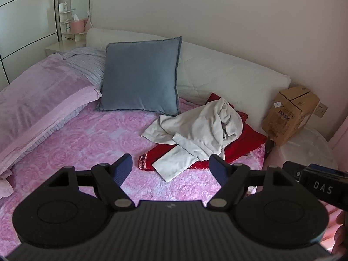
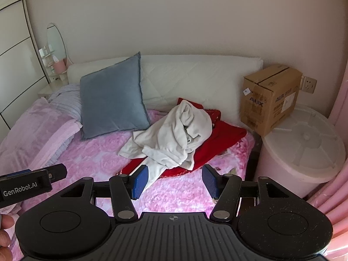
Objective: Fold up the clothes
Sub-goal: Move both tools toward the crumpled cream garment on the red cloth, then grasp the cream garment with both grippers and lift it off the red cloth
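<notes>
Clothes await folding as a crumpled white garment lies heaped on a red one near the bed's head, both grippers, left and right, hovering short of it, jaws spread and empty; a reach and spread-out seems due.

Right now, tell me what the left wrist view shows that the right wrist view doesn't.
Left only: the left gripper, open, and the right gripper's side at the edge. Right only: the right gripper, open, the whole white bin and a pink curtain. Both: white garment crumpled on red garment, grey cushion, box, pink bed.
</notes>
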Demonstrator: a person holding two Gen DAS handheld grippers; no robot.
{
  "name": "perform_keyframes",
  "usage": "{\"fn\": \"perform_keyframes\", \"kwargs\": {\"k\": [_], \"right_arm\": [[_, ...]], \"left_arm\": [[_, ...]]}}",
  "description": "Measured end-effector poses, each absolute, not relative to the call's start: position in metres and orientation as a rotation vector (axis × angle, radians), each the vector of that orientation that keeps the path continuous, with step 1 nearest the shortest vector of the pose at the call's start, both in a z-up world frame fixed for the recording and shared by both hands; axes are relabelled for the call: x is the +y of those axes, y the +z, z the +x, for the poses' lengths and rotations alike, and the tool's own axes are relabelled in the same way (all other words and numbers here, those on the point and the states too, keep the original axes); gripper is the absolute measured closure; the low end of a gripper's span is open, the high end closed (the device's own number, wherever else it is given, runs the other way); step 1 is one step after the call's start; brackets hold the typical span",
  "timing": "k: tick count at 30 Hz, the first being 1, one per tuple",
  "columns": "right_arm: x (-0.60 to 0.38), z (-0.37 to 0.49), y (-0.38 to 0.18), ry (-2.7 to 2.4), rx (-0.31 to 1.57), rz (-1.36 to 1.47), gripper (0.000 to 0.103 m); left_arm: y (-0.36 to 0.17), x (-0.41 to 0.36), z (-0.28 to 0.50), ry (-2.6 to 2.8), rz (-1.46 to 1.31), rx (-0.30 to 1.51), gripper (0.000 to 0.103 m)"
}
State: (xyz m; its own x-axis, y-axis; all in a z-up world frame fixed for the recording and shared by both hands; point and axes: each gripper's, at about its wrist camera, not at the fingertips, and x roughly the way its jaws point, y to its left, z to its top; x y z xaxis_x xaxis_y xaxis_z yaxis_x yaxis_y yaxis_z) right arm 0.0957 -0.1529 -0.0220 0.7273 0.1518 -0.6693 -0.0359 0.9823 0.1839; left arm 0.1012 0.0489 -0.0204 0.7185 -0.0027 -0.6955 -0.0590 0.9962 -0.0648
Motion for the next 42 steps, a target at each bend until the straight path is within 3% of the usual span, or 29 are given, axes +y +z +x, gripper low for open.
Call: {"fn": "perform_keyframes", "kwargs": {"k": [20, 28, 42], "right_arm": [[-0.214, 0.238, -0.081, 0.118, 0.852, 0.144, 0.045], [-0.23, 0.294, -0.104, 0.166, 0.83, 0.185, 0.045], [-0.26, 0.38, -0.205, 0.18, 0.954, 0.331, 0.045]], "left_arm": [[-0.086, -0.026, 0.257, -0.068, -0.03, 0.872, 0.029], [-0.121, -0.041, 0.312, -0.139, -0.061, 0.843, 0.038], [-0.222, -0.065, 0.401, -0.184, -0.091, 0.98, 0.038]]}}
